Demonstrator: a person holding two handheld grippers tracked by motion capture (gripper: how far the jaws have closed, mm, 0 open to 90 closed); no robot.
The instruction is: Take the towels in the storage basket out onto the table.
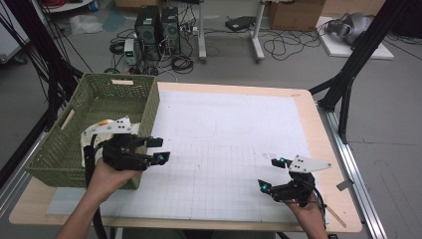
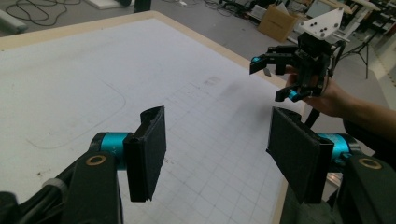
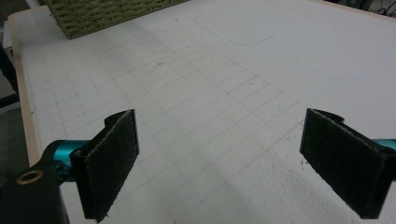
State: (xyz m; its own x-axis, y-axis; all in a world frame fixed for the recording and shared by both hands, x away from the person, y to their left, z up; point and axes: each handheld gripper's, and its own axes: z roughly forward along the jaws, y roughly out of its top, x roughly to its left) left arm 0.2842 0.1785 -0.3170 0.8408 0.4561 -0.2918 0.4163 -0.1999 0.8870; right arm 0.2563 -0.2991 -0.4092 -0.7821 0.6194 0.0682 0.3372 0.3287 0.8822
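High view: black two-jaw right gripper (image 1: 272,174) at 5 o'clock, jaws apart, empty, above the white gridded table mat (image 1: 224,149). Black left gripper (image 1: 158,149) at 8 o'clock, jaws apart, empty. Green woven rectangular basket (image 1: 64,144) at 9 o'clock.

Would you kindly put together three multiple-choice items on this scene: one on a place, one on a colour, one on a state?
1. Where does the basket stand on the table?
A. left side
B. right side
C. centre

2. What colour is the basket?
A. red
B. green
C. blue

3. How are the left tongs and the right tongs?
A. both shut
B. only the left open
C. both open, empty

Answers: 1 A, since the high view shows it at the table's left edge. 2 B, its woven wall is olive green. 3 C, each gripper view shows a wide gap between the pads with only the white mat behind.
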